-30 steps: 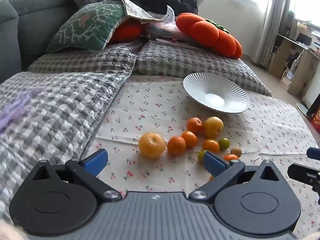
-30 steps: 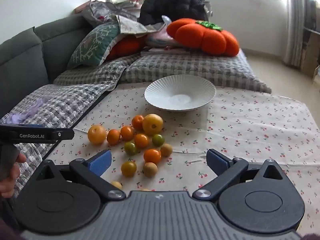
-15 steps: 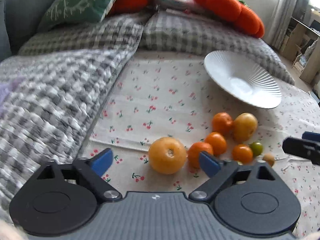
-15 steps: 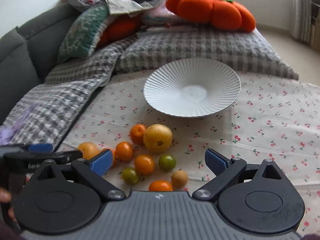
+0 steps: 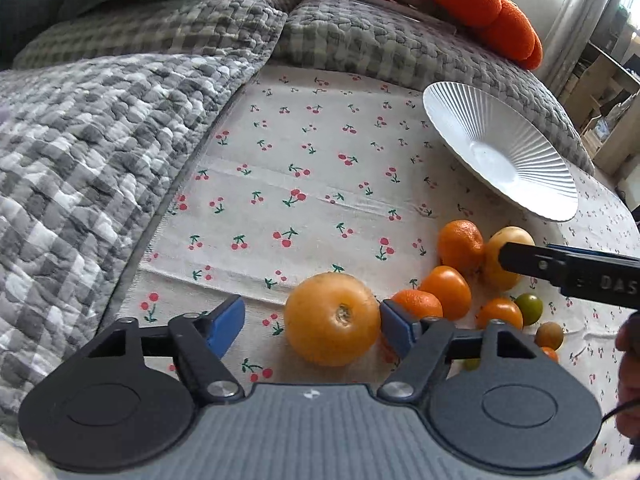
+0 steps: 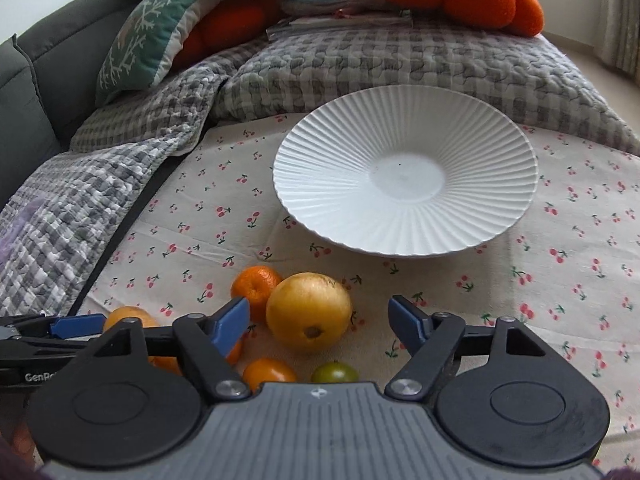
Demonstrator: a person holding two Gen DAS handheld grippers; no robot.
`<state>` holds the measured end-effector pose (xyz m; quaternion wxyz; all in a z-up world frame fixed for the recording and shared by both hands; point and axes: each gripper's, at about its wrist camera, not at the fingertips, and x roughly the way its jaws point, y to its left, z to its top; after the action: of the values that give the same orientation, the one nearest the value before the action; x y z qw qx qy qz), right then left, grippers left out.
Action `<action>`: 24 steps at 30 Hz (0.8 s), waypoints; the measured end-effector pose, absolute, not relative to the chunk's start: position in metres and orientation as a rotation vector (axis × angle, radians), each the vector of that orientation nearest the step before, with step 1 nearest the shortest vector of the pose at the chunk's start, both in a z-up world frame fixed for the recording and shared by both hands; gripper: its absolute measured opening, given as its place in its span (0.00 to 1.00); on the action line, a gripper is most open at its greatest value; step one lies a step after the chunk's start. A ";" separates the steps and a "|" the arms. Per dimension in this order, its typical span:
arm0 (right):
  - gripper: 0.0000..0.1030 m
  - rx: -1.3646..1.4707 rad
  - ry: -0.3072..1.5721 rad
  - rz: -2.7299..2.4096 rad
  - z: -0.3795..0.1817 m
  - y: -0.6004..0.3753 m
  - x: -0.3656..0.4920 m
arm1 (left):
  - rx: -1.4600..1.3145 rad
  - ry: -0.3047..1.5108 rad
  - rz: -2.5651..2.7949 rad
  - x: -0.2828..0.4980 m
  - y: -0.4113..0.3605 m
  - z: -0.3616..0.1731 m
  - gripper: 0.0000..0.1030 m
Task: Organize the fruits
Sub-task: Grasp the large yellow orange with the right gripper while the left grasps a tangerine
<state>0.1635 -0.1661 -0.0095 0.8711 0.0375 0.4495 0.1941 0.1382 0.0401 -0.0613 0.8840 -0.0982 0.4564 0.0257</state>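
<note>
- The cherry-print cloth [image 6: 560, 280] lies spread flat over the cushioned seat, giving the round fruit a level bed so that it sits without rolling
- The white ribbed plate [image 6: 328, 200] stands bare on the cloth just beyond the fruit, near enough for short carries; I judge it the place where the fruit is meant to go
- The left gripper [image 5: 312, 320] is tilted down at the near end of the cluster, straddling the big orange [image 5: 332, 318]; its jaws are closing, the right pad about touching the skin and the left pad with a clear gap, so nothing is gripped yet
- The right gripper [image 6: 320, 318] is angled down at the far side of the pile with the yellow-orange fruit [image 6: 308, 310] between its closing jaws; both pads stand off the skin, so it too holds nothing
- Each tool takes one of the two largest fruits at opposite ends of the pile, probably to keep the hands from crossing
- The mandarin [image 6: 256, 286] rests against the yellow fruit on the left, right by the left pad, so a closing jaw may nudge it
- The small orange tomato [image 6: 268, 374] and green tomato [image 6: 334, 372] lie loose on the cloth under the right tool, left for later
</note>
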 end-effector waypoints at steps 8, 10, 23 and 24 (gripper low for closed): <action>0.52 0.124 0.922 0.453 -0.014 -0.161 0.174 | -0.208 0.947 0.042 0.144 0.040 -0.066 0.45; 0.48 0.126 0.924 0.459 -0.014 -0.161 0.175 | -0.196 0.943 0.043 0.144 0.039 -0.067 0.44; 0.43 0.104 0.942 0.461 -0.016 -0.161 0.174 | -0.231 0.928 0.050 0.141 0.046 -0.067 0.43; 0.43 0.108 0.944 0.461 -0.016 -0.161 0.174 | -0.234 0.927 0.050 0.141 0.047 -0.067 0.43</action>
<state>0.1740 -0.1611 -0.0162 0.8637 0.0517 0.4506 0.2198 0.1412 0.0465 -0.0673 0.8877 -0.1125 0.4459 0.0243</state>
